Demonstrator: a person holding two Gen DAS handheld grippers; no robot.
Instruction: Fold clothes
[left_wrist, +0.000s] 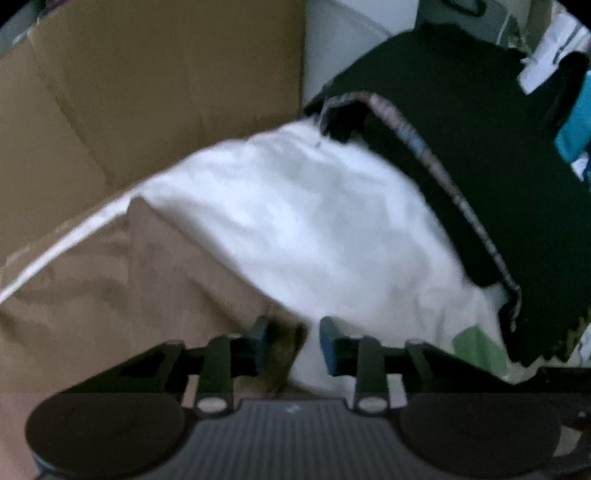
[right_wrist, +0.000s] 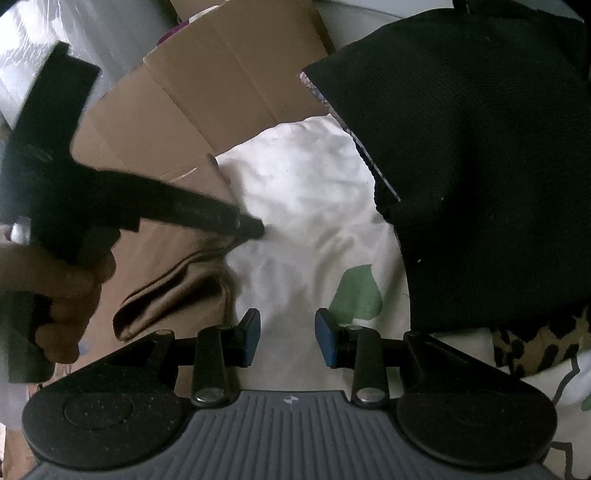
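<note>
Left gripper, seen from the right wrist view, reaches in from the left, slanting downward, its dark fingers tipped onto the right-hand edge of the tan garment where that edge meets the white sheet. A hand wraps the gripper's handle at the left border (motion blur smears the outline). In the left wrist view the same gripper shows its jaws partly open, a moderate gap between the blue pads; a fold of tan cloth lies in that gap, but whether the pads press on it cannot be told from the blurred picture.

Right gripper points down at the white sheet, jaws partly open, nothing between them, hovering just right of the tan garment's folded lower corner.

The tan garment lies on the sheet's left part, its layered hem doubled over near the right gripper's left finger. A black garment covers the sheet's right side, its left edge running diagonally downward. A green leaf print marks the sheet between the two garments. Flattened cardboard borders the far side. Leopard-print fabric sits at the lower right. The bare white strip between tan and black cloth is the open working room.
</note>
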